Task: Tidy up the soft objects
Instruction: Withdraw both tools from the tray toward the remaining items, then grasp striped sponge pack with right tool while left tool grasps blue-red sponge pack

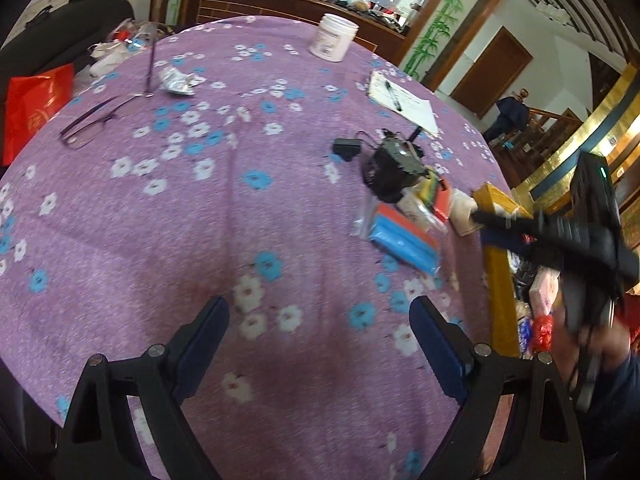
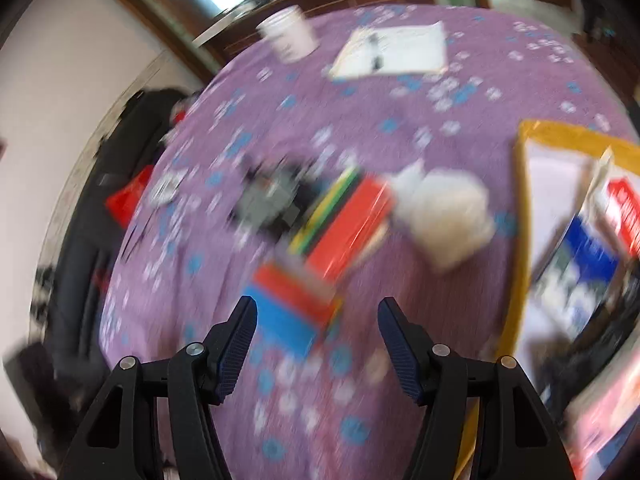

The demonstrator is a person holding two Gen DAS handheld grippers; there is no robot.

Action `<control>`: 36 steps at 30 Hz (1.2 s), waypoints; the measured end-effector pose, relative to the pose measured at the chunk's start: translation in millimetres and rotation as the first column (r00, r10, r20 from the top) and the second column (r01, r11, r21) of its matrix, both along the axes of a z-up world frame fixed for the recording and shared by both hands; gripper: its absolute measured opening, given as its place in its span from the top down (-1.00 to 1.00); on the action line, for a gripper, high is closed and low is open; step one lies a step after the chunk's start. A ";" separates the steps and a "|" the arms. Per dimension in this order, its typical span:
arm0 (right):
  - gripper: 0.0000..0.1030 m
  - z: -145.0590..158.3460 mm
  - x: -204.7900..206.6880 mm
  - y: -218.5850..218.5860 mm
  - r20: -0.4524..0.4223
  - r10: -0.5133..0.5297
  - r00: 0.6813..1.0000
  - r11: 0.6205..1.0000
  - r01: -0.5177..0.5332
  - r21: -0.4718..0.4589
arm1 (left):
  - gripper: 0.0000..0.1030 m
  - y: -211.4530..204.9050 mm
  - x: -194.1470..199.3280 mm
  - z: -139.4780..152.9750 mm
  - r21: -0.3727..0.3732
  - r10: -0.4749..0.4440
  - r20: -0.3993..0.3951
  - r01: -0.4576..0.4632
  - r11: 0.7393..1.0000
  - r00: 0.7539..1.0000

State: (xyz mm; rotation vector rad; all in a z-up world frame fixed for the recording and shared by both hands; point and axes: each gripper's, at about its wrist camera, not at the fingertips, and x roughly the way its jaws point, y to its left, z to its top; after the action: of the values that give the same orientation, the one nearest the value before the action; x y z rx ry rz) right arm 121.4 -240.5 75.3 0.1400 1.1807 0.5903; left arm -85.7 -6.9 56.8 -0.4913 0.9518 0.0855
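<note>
We are in the approach step. The right gripper (image 2: 318,344) hovers, fingers apart and empty, over the blue-and-orange sponge pack (image 2: 294,308) on the table (image 1: 160,220); the left gripper (image 1: 320,344) is likewise spread and empty. Next: descend, straddle the pack, close.

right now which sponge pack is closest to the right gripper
The blue-and-orange sponge pack, just ahead of the open right gripper; the red striped pack lies farther back.
</note>
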 end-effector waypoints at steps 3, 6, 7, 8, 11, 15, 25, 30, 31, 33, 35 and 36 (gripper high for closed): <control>-0.30 8.5 33.3 2.6 0.041 -0.036 0.998 0.999 0.038 -0.036 | -0.77 5.7 -8.4 -1.6 0.004 0.009 -0.007 -0.009 1.000 1.000; -0.49 8.9 69.1 9.8 0.067 -0.063 0.996 0.993 0.069 -0.100 | -0.77 9.7 -13.1 -4.4 0.004 0.016 -0.016 -0.016 1.000 1.000; -0.49 5.3 78.4 13.1 0.063 -0.061 0.996 0.989 0.069 -0.129 | -0.77 11.0 -14.3 -5.3 0.002 0.018 -0.018 -0.018 1.000 1.000; -0.49 0.5 87.5 16.2 0.061 -0.066 0.996 0.985 0.075 -0.152 | -0.77 12.1 -15.2 -6.5 0.001 0.020 -0.023 -0.020 1.000 1.000; -0.49 -18.4 107.3 23.6 0.029 -0.075 0.997 0.979 0.080 -0.190 | -0.77 13.0 -18.9 -6.7 0.003 0.019 -0.021 -0.019 1.000 1.000; -0.49 -42.0 119.4 36.4 0.004 -0.049 0.999 0.960 0.048 -0.275 | -0.77 14.3 -19.4 -8.4 -0.002 0.017 -0.023 -0.017 1.000 1.000; -0.54 -47.8 31.9 50.2 -0.111 0.065 0.992 0.976 -0.087 -0.202 | -0.77 11.8 -9.1 -11.6 -0.033 0.008 -0.023 -0.009 0.999 1.000; -0.55 -33.5 -22.0 43.8 -0.182 0.170 0.969 0.985 -0.173 -0.001 | -0.77 2.6 -0.9 -7.4 -0.030 -0.020 -0.010 0.019 0.999 1.000; -0.55 -25.7 -27.3 35.8 -0.151 0.160 0.975 0.987 -0.163 -0.004 | -0.77 1.3 0.5 -7.8 -0.032 -0.023 -0.009 0.022 0.999 1.000; -0.55 -15.0 -31.9 21.3 -0.093 0.130 0.987 0.990 -0.134 -0.033 | -0.77 -2.1 4.5 -9.0 -0.038 -0.028 -0.012 0.027 0.999 1.000; -0.55 -10.1 -36.9 11.3 -0.080 0.133 0.988 0.990 -0.136 -0.036 | -0.77 -4.4 6.9 -9.9 -0.045 -0.032 -0.014 0.031 0.999 0.999; -0.55 -9.6 -41.5 8.7 -0.080 0.157 0.984 0.986 -0.160 -0.037 | -0.77 -6.5 8.3 -9.9 -0.046 -0.035 -0.014 0.034 0.998 0.999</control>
State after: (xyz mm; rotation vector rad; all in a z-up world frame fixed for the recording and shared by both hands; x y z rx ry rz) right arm 79.9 -231.8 65.7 0.0317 1.2868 0.7034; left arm -77.4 -13.3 46.9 -0.5171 0.9786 0.0361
